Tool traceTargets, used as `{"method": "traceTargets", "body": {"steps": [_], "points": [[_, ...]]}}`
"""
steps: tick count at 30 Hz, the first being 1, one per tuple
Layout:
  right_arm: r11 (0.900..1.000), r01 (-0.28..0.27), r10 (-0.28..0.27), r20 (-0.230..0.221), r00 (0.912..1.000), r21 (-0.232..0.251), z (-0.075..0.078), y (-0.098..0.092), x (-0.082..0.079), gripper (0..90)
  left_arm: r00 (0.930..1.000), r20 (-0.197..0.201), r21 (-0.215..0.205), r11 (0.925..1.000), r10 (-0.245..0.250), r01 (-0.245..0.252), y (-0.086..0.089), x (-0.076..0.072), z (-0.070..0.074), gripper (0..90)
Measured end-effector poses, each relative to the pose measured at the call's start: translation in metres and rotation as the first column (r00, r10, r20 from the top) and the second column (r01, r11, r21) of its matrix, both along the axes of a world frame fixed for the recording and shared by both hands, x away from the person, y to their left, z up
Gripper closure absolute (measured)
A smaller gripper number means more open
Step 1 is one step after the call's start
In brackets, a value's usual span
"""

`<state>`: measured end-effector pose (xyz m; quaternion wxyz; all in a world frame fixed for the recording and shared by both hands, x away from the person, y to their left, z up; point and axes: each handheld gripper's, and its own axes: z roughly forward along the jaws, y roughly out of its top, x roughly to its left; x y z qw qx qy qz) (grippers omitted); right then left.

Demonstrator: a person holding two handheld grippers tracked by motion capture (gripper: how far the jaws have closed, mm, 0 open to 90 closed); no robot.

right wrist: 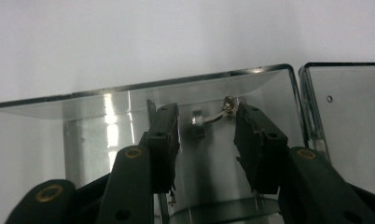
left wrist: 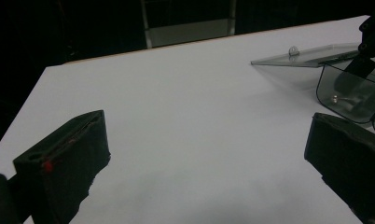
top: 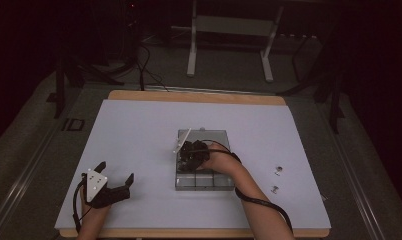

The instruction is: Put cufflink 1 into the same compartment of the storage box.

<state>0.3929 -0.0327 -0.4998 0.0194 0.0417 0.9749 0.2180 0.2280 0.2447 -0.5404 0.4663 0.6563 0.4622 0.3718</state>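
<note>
Right gripper (right wrist: 206, 135) down inside a clear plastic box (top: 224, 184), fingers (right wrist: 164, 140) parted a little, pressing on nothing; between the tips a small metal screw (right wrist: 212, 116), lying on the floor of the compartment, head toward the left finger, far end just beside the right finger; whether touching, cannot tell; compartment's rear wall just beyond the tips, a neighbouring compartment to the right across a thin divider. In the high view, right gripper (top: 194, 151) over the box's far-left part, forearm reaching in across the near row of small compartments, black cable trailing back over the arm; clear lid (top: 182, 140) propped up at the box's far-left corner, tilted; box near the middle of the white tabletop (top: 139, 130). Two small metal parts (top: 278, 171) loose on the tabletop to the right of the box, well apart from it. Left gripper (top: 115, 175) resting near the front-left corner of the tabletop, well apart from the box, fingers (left wrist: 64, 163) spread wide with bare tabletop between them; box and raised lid (left wrist: 307, 56) at the far right of the left gripper view.
</note>
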Motion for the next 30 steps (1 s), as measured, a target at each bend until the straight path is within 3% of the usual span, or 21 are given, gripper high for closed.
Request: {"method": "traceTargets", "body": {"steps": [13,30], "points": [[1.0,-0.012,0.013,0.013,0.9998,-0.026,0.025,-0.015,-0.003,56.2,1.0,0.0,-0.002,1.0,-0.002,0.002,0.0,0.0,0.0,0.9],[0.994,-0.027,0.029,0.02,0.9994,-0.106,0.057,-0.052,-0.013,56.2,1.0,-0.002,-0.001,1.0,-0.002,0.002,0.0,0.0,0.0,0.9]]}}
